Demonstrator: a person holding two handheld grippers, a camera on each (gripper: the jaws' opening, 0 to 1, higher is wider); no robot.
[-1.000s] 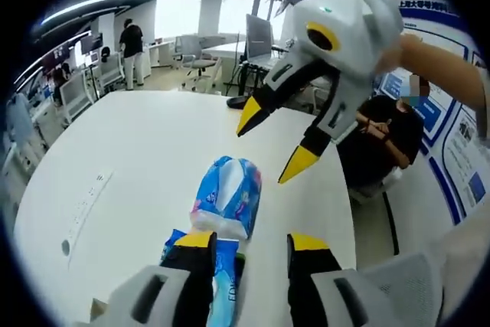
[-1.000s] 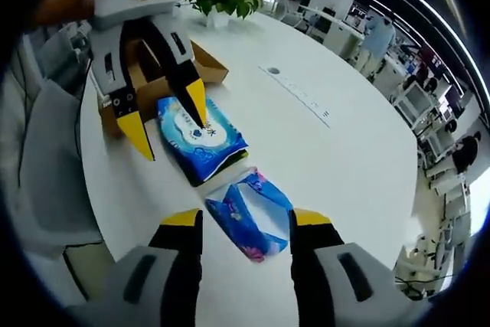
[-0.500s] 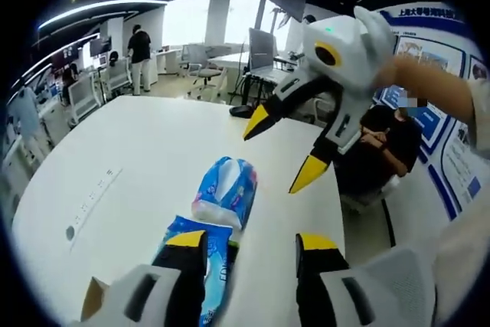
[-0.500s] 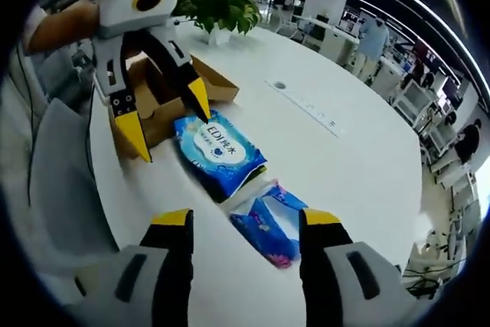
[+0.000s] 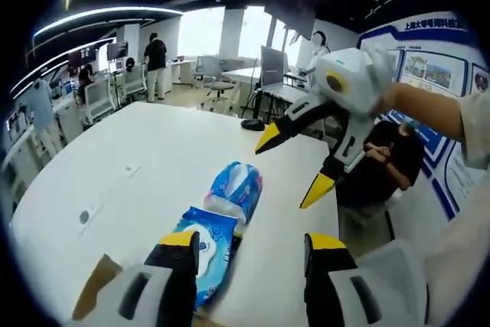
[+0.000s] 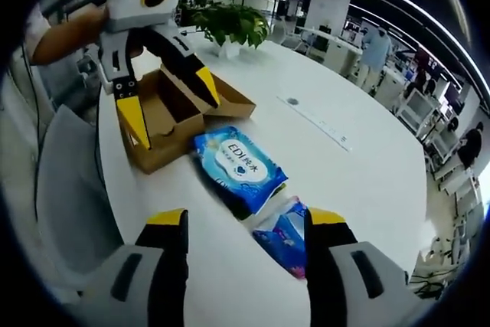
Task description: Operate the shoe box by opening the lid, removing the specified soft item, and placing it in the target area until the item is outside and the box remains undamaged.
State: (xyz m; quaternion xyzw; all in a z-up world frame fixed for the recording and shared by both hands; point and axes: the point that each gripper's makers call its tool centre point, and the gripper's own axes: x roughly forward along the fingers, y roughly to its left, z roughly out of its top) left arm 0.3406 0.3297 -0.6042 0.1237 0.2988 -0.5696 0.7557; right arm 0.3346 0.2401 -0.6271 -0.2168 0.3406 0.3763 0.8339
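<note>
Beside the open shoe box (image 6: 172, 116), two tissue packs (image 6: 240, 166) lie.

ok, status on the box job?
Left hand-held gripper and right hand-held gripper both open, empty, above the table. Shoe box open; wipes pack and tissue pack lie outside it. Nothing in the way.

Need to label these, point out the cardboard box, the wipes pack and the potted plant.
cardboard box (image 6: 164, 124), right gripper view, inner floor.
wipes pack (image 6: 237, 166), right gripper view, white label.
potted plant (image 6: 230, 24), right gripper view, leaves.
</note>
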